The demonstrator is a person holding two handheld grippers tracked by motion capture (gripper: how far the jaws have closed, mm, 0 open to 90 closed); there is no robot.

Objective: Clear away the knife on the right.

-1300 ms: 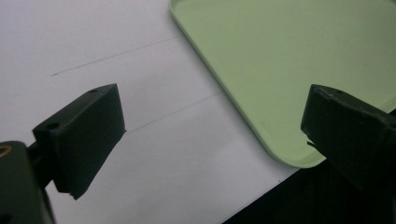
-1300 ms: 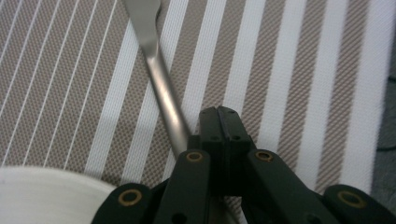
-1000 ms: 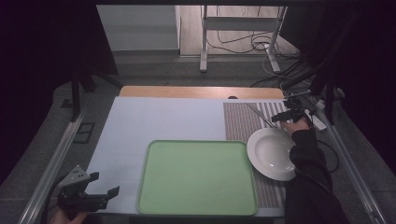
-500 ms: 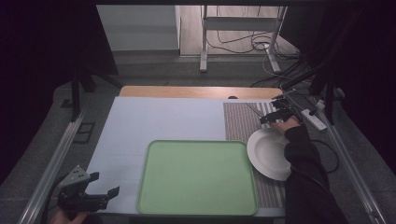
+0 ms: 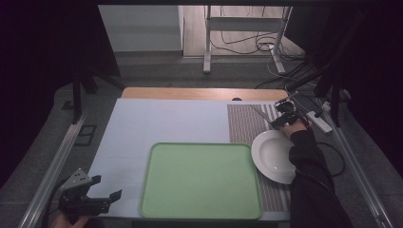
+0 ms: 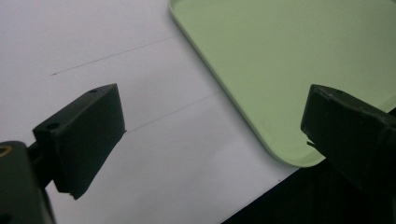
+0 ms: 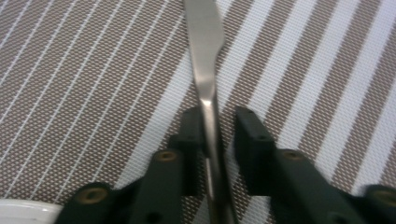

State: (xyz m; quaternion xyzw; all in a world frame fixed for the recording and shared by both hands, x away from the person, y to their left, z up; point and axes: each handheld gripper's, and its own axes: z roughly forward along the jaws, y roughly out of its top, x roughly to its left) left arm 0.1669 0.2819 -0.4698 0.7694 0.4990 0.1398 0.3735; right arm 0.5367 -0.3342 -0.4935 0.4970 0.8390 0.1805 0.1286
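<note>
I've got my right tongs (image 7: 218, 140) straddling the knife (image 7: 204, 60) on the striped mat (image 7: 84, 84) beyond the plate (image 5: 274, 156), not visibly clenched, so I'd centre before squeezing, while my left tongs (image 6: 212, 140) hang released beside the tray (image 6: 280, 60).

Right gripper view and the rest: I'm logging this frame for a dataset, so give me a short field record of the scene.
surface: white table with striped placemat on its right side
tray: green tray, empty, near front edge
plate: white plate on the placemat, right of the tray
utensil: metal utensil lying on the placemat
right gripper: jaws either side of the utensil handle, gap visible on one side
left gripper: open, above the table by the tray's corner
</note>
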